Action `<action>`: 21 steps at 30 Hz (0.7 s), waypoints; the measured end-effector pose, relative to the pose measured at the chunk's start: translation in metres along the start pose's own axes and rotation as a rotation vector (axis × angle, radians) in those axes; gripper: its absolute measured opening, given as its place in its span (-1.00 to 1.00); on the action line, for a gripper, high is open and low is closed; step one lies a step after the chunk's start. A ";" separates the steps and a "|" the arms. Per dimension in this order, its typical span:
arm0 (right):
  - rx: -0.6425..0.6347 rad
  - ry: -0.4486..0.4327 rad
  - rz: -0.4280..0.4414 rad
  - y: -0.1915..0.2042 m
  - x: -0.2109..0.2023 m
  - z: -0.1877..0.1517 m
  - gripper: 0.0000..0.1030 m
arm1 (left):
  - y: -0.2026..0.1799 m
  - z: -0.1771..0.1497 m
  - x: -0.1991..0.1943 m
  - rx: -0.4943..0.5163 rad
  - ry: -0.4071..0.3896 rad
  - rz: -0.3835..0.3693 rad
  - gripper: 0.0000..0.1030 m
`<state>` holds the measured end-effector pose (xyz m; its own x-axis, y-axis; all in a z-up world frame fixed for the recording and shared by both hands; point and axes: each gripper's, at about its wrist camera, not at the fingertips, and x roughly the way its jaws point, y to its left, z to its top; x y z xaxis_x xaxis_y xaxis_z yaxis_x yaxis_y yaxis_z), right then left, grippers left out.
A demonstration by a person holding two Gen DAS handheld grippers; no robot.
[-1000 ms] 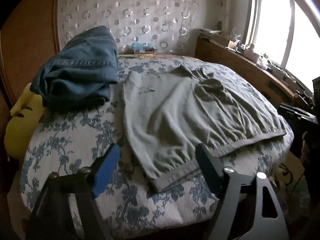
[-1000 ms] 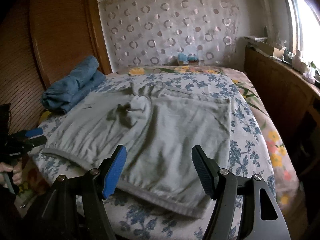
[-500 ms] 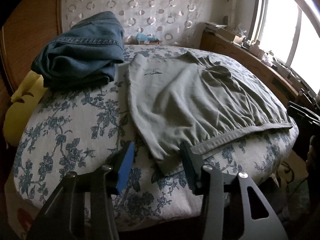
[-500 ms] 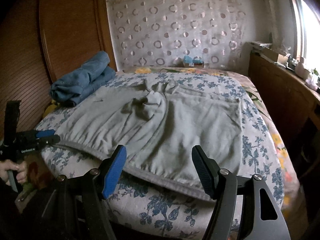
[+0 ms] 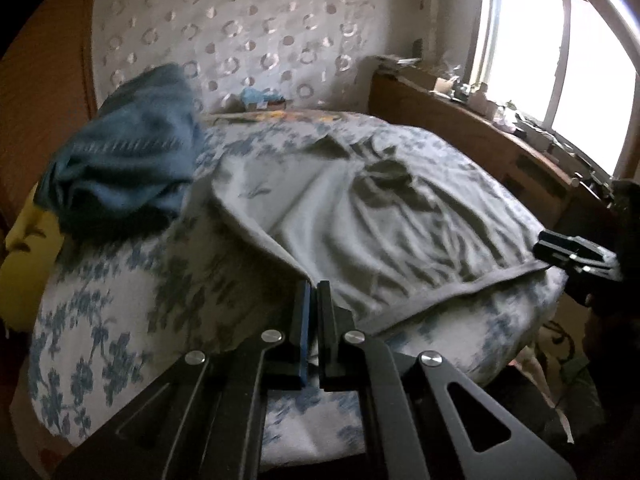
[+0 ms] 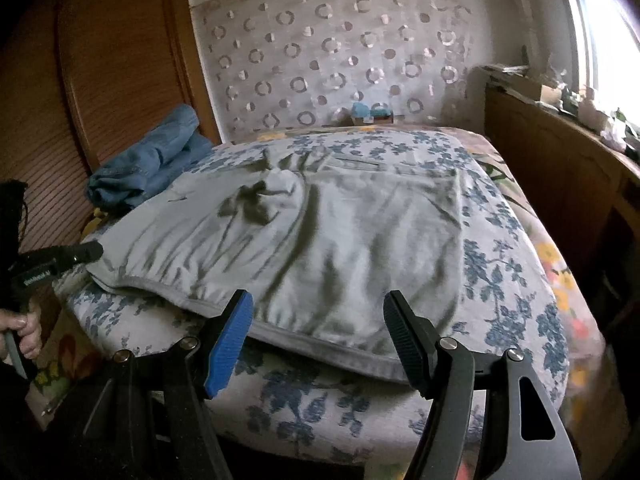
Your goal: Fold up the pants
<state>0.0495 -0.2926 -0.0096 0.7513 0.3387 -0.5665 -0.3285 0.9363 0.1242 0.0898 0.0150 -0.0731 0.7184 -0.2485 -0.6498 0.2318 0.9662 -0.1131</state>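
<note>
Left claw (image 5: 313, 286) is seen pinched tight on a corner of the grey pants (image 5: 400, 220). Its jaws have just been closing, and the cloth is caught between them, so the corner is lifted a little off the bed (image 5: 120, 320). From the right wrist view, the same claw is seen at the left edge of the pants, held by a hand (image 6: 24, 328) wrapped around its handle.

Right claw (image 6: 318, 312) is held wide open. Nothing is gripped by it. Its blue finger (image 6: 230, 340) and its black finger (image 6: 408, 340) are placed on either side of the near hem of the pants, just in front of it, and whether the cloth is touched cannot be told.

The grey pants are spread out flat over the middle of the bed, with many soft wrinkles in them. A small bunched lump of cloth is seen near the far end. The near hem hangs close to the bed's front edge.

The bed is covered by a white sheet with blue flowers. A pile of blue jeans (image 5: 120, 168) is laid on the left side of the bed, just beside the grey pants. Something yellow (image 5: 24, 248) is tucked below the jeans. A wall cover with ring shapes (image 6: 340, 60) is seen behind the bed, and a bright window (image 5: 580, 60) is at the right.
</note>
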 end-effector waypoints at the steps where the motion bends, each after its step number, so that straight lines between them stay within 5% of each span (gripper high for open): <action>1: 0.002 -0.003 0.000 0.001 -0.002 0.000 0.35 | -0.005 0.005 -0.001 0.009 -0.007 -0.010 -0.93; 21: 0.026 -0.051 0.002 -0.009 -0.027 -0.017 0.35 | -0.137 0.077 0.021 0.210 -0.025 -0.198 -0.93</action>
<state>0.0229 -0.3116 -0.0094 0.7791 0.3439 -0.5241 -0.3152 0.9376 0.1466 0.1234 -0.1283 -0.0133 0.6607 -0.4350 -0.6117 0.4983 0.8637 -0.0759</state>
